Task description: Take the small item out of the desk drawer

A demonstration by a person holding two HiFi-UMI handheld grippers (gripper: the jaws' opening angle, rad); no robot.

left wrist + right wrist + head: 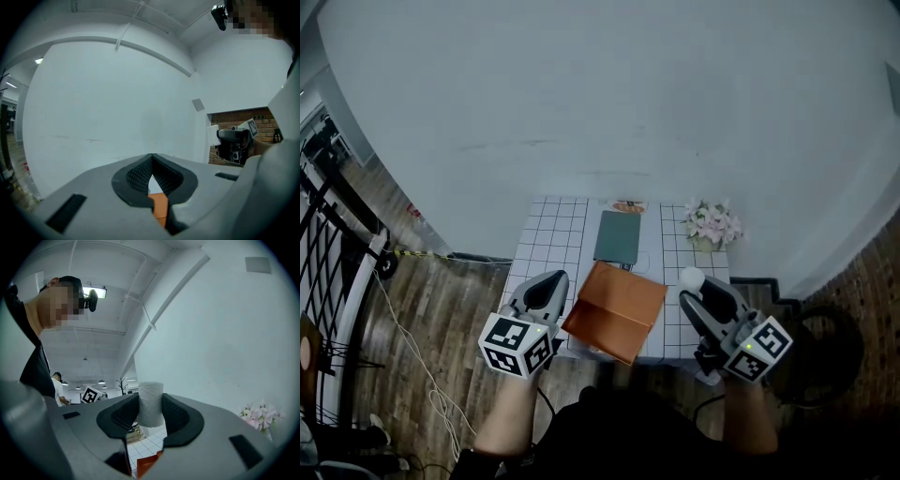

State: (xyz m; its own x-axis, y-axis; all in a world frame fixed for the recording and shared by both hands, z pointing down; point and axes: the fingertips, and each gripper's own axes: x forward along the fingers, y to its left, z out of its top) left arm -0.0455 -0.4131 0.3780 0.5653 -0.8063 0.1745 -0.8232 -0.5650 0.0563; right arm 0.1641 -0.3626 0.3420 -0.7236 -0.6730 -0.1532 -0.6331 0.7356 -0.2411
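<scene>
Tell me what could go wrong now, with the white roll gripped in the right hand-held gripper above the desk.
1. The white roll pokes out past the right hand-held gripper, which holds only its lower part; it might tip or slip out.
2. The orange drawer juts out right beside it, so a careless swing could knock it.
3. The flowers stand close behind and could be brushed.

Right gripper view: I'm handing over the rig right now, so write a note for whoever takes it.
Right gripper: fingers shut on the small white item, held over the front right of the desk.
Left gripper: shut, empty, beside the orange drawer.
The drawer looks pulled out.
Done: the item is out.
Left: probably set it on the desk.
</scene>
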